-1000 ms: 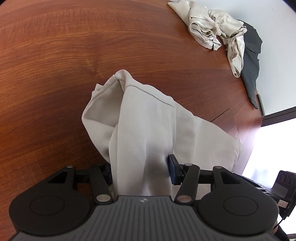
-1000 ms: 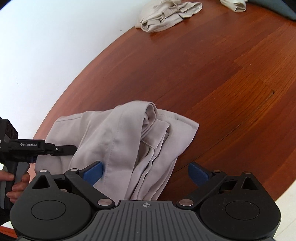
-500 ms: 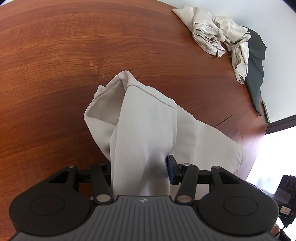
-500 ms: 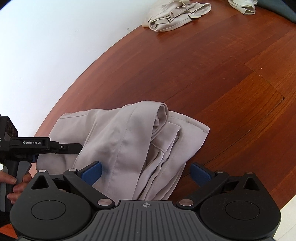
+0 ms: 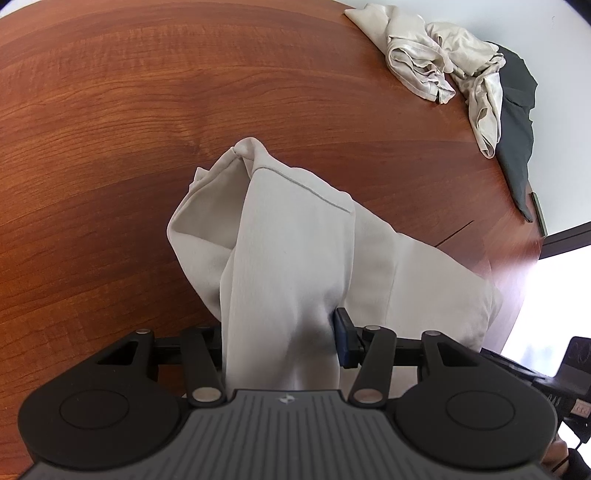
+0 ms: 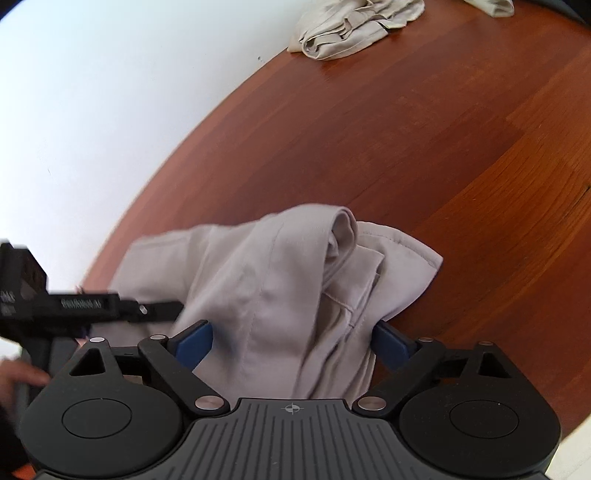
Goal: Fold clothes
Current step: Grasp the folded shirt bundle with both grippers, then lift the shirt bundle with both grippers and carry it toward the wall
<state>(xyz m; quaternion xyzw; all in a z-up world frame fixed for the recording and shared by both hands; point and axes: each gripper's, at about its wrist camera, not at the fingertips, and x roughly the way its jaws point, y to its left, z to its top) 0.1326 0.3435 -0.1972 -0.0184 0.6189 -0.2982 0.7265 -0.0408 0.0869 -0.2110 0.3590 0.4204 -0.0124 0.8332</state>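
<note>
A light grey garment lies bunched on the brown wooden table. My left gripper is shut on a raised fold of it, and the cloth hides the left pad. In the right wrist view the same garment spreads toward the table's near-left edge. My right gripper stands open, its blue pads on either side of the garment's near end, and I cannot tell whether they touch it. The left gripper's black body shows blurred at the left, with a hand below it.
A pile of cream clothes and a dark garment lie at the far right edge of the table. The cream pile also shows at the top of the right wrist view. The white floor lies past the table's curved edge.
My right gripper has moved forward over the garment, so cloth now fills the space between its fingers. The left gripper keeps its hold and has shifted slightly.
</note>
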